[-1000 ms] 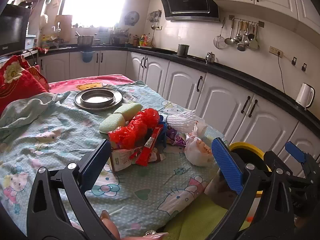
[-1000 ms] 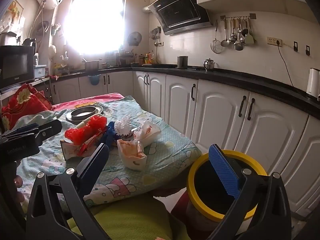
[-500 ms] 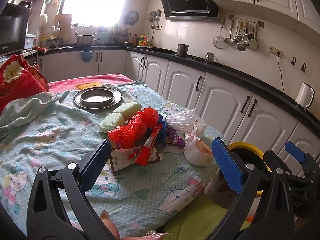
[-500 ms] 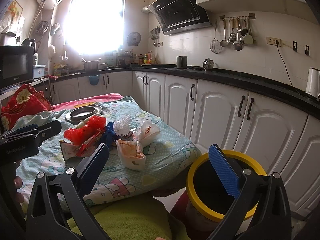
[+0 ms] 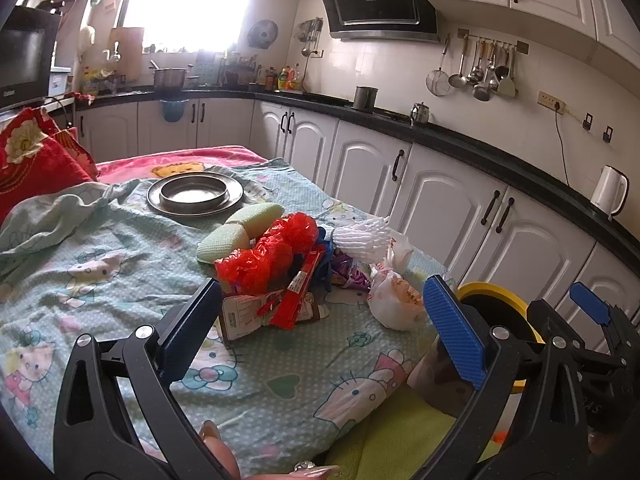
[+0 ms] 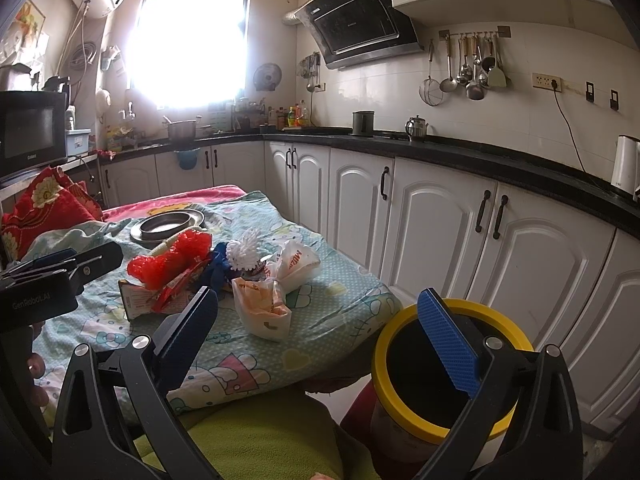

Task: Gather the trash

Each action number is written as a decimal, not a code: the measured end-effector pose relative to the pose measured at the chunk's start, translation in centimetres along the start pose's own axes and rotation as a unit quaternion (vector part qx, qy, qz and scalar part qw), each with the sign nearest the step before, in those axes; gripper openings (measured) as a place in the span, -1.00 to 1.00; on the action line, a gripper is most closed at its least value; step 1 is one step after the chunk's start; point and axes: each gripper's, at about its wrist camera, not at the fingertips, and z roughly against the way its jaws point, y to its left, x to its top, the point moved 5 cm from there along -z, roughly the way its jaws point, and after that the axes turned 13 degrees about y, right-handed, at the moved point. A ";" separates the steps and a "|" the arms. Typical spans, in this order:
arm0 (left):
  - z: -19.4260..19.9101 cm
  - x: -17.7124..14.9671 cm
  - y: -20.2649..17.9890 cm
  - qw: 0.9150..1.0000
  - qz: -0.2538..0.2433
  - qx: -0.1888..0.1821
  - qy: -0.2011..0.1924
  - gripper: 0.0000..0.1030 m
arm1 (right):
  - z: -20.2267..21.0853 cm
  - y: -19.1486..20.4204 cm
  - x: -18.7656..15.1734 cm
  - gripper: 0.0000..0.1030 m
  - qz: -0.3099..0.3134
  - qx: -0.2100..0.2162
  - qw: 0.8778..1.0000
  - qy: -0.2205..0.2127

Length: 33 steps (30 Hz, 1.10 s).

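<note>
Crumpled red netting [image 5: 276,252] atop wrappers [image 5: 264,312]

Trash pile [image 5: 304,272] sits mid-table on the cloth [image 5: 100,280], plate [image 5: 195,197] far behind it, bag [image 6: 262,306] nearest the right edge, bin [image 6: 448,372] below right, probably on the floor.
</note>
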 end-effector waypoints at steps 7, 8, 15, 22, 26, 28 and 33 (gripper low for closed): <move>-0.4 -0.3 0.2 1.000 0.004 -0.001 0.003 0.79 | 0.2 0.0 -0.1 0.88 0.002 0.005 1.000 0.005; -0.5 -0.3 0.2 1.000 0.004 0.000 0.003 0.79 | 0.2 0.0 -0.1 0.88 0.004 0.008 1.000 0.006; -0.9 0.0 1.5 1.000 0.015 0.001 0.008 0.79 | -0.5 1.0 0.2 0.88 0.019 0.024 0.999 0.017; -1.5 0.8 3.7 1.000 0.025 0.011 0.015 0.79 | -1.6 2.8 1.7 0.88 0.047 0.055 0.997 0.019; -2.6 1.5 5.3 0.999 0.032 0.019 0.027 0.79 | -2.7 3.9 3.1 0.88 0.067 0.076 0.995 0.023; -3.0 1.8 5.9 0.999 0.036 0.020 0.032 0.79 | -3.4 4.3 3.8 0.88 0.076 0.081 0.993 0.023; -4.8 2.5 7.6 0.997 0.054 0.015 0.053 0.79 | -5.7 5.0 5.5 0.88 0.088 0.099 0.991 0.034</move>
